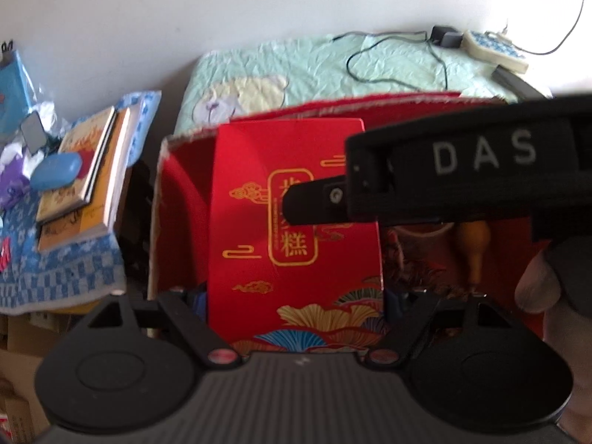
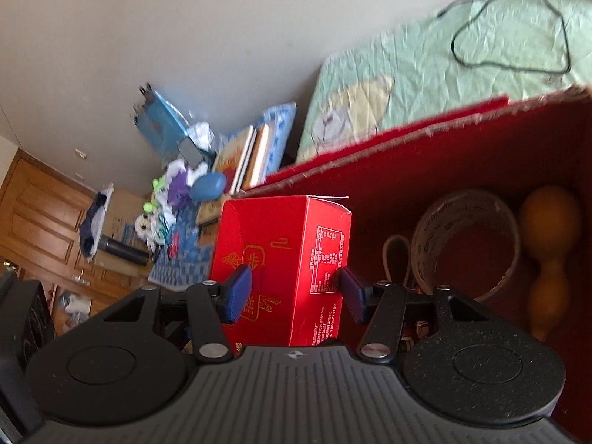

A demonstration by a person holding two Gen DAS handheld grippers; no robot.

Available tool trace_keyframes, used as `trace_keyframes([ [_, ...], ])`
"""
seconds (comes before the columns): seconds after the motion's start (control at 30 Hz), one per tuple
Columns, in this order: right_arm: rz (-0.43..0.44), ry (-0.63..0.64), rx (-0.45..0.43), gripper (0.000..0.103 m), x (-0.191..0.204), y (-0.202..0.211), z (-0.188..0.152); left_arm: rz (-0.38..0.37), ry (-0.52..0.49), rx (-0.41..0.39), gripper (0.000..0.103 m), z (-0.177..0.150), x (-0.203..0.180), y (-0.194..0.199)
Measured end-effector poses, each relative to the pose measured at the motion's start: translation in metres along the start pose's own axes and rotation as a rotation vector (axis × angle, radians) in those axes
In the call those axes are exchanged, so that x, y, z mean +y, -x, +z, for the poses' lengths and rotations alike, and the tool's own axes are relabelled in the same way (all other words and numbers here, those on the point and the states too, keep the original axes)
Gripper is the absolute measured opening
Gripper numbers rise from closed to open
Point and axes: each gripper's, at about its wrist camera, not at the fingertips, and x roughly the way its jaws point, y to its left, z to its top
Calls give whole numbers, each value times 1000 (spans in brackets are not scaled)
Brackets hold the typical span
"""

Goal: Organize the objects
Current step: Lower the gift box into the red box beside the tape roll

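Item: red box point(image 2: 281, 244), printed in gold, standing upright inside the open red-lined carton point(image 2: 444, 155). Holder: my right gripper point(image 2: 294, 292) was clamped on it, one blue pad flat on the printed front and the other on the opposite side, so the hold ran across the thin dimension, the narrower span and probably the easier one to pinch. Second holder: my left gripper point(image 1: 298, 296) straddled the same box across its broad face; its pads sat mostly hidden at the box's edges, so I could not tell whether they pressed or merely flanked it. I judged the box was kept upright so as to slot in edgewise and leave room beside it. Contents just right of my right gripper: a tape roll point(image 2: 429, 244), a thin loop point(image 2: 386, 255) and a gourd point(image 2: 547, 251) low in the carton. Beyond the carton, ahead of both grippers: the bed point(image 1: 333, 66) with a cable point(image 1: 370, 55). Far left of my left gripper: stacked books point(image 1: 85, 185) and a blue case point(image 1: 55, 170). View notes: the right wrist alone showed the box's label side, the whole tape roll and a wooden door point(image 2: 44, 214); the left wrist alone showed the full front panel, my right gripper's finger lying across it, and a thumb point(image 1: 536, 285).
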Motion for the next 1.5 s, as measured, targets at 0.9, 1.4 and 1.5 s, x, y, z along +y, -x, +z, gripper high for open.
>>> trace_keyframes([
  [0.9, 62, -35, 166, 54, -29, -38, 19, 168, -29, 130, 86, 4, -9, -38],
  [1.4, 22, 28, 163, 52, -26, -46, 18, 235, -129, 105, 90, 8, -13, -56],
  [1.5, 22, 31, 150, 52, -26, -45, 18, 240, -136, 96, 91, 8, -11, -58],
])
